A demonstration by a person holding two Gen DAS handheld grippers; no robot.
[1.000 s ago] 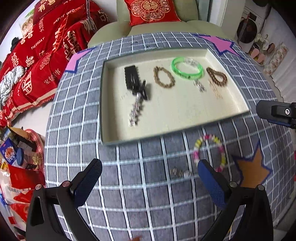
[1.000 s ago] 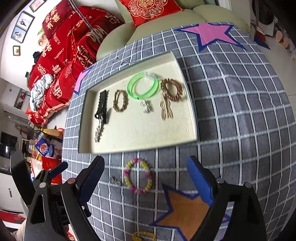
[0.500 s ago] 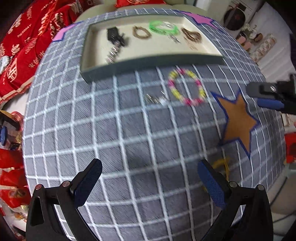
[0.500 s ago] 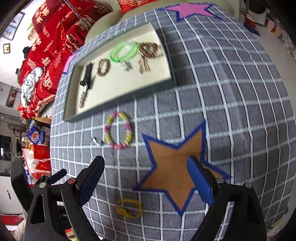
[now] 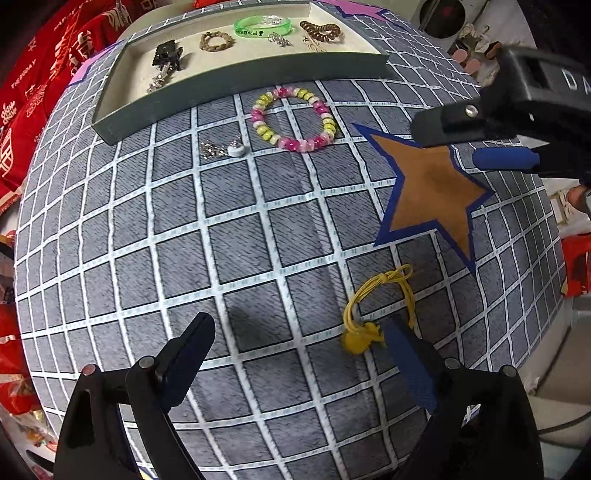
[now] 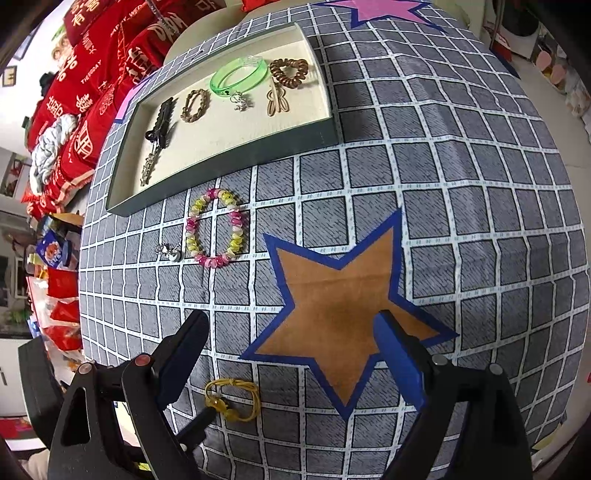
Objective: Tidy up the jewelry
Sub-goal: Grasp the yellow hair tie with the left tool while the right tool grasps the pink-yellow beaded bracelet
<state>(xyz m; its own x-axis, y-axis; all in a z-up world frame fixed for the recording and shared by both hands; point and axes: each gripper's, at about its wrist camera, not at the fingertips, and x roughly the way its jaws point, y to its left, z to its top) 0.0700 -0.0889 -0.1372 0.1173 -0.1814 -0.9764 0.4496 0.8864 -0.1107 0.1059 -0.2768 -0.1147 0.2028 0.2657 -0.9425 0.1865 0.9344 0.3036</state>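
Note:
A shallow cream-lined tray (image 5: pixel 236 77) (image 6: pixel 229 155) at the far side holds a black hair clip (image 5: pixel 168 55), a brown bead bracelet (image 5: pixel 217 40), a green bangle (image 5: pixel 264 26), a brown coil tie (image 5: pixel 320 30) and small silver pieces. On the checked cloth in front of it lie a pink and yellow bead bracelet (image 5: pixel 293 120) (image 6: pixel 218 232), a small silver charm (image 5: pixel 221 149) (image 6: pixel 170 253) and a yellow cord bracelet (image 5: pixel 376 306) (image 6: pixel 232 400). My left gripper (image 5: pixel 299 350) is open and empty, its right finger beside the yellow cord. My right gripper (image 6: pixel 291 350) is open and empty over the brown star.
A brown star patch with blue border (image 5: pixel 432 188) (image 6: pixel 340 295) lies on the grey checked cloth (image 5: pixel 221 240). A pink star (image 6: pixel 373 9) sits at the far edge. Red cushions (image 6: pixel 92 74) lie beyond the table at left. The right gripper's body (image 5: pixel 517 110) shows at the left wrist view's right edge.
Both grippers have pulled back toward the table's near edge. The tray has receded, and the yellow cord bracelet now lies close to my left gripper's right finger.

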